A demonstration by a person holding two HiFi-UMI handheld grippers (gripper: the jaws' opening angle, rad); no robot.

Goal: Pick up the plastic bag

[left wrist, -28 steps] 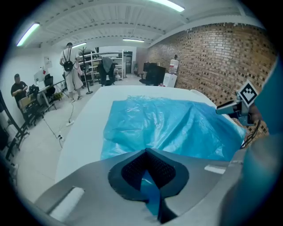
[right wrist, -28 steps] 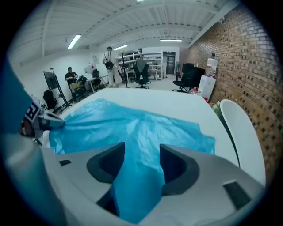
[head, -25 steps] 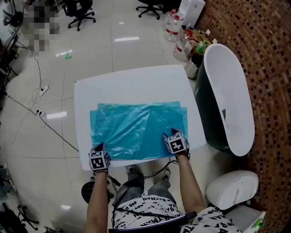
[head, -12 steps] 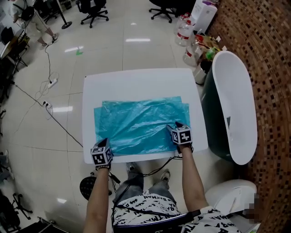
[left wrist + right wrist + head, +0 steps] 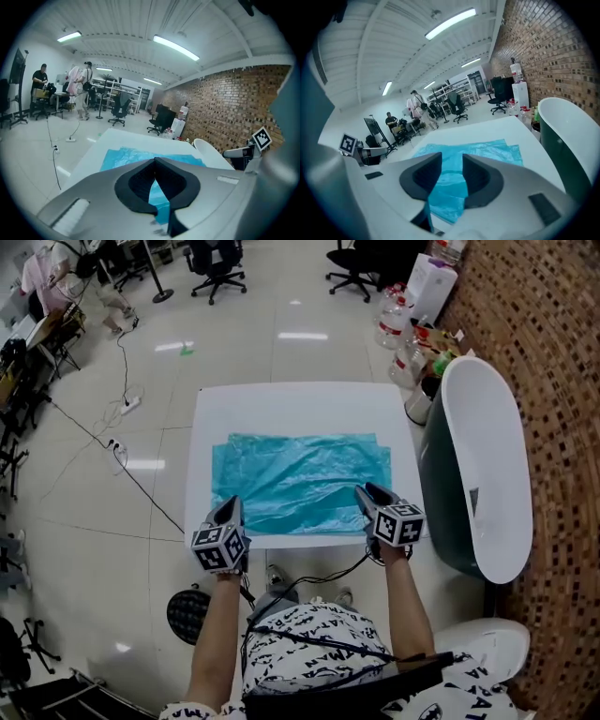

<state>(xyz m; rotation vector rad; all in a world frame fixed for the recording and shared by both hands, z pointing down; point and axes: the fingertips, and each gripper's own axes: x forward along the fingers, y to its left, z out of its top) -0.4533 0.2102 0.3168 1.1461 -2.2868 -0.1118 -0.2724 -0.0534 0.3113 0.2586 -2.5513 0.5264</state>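
Head view: bag [image 5: 300,484] lies spread flat on the tabletop [image 5: 291,409], left gripper [image 5: 230,505] over its near left corner, right gripper [image 5: 364,491] over the near right one. Left gripper view: jaws pressed tip to tip, blue showing through the slit behind them, can't tell if film is pinched. Right gripper view: jaws have just been closing, now a narrow gap, bag showing through it, jaws not touching it

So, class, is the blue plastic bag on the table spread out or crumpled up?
Spread out: the bag covers a wide rectangle of the table, only lightly wrinkled.
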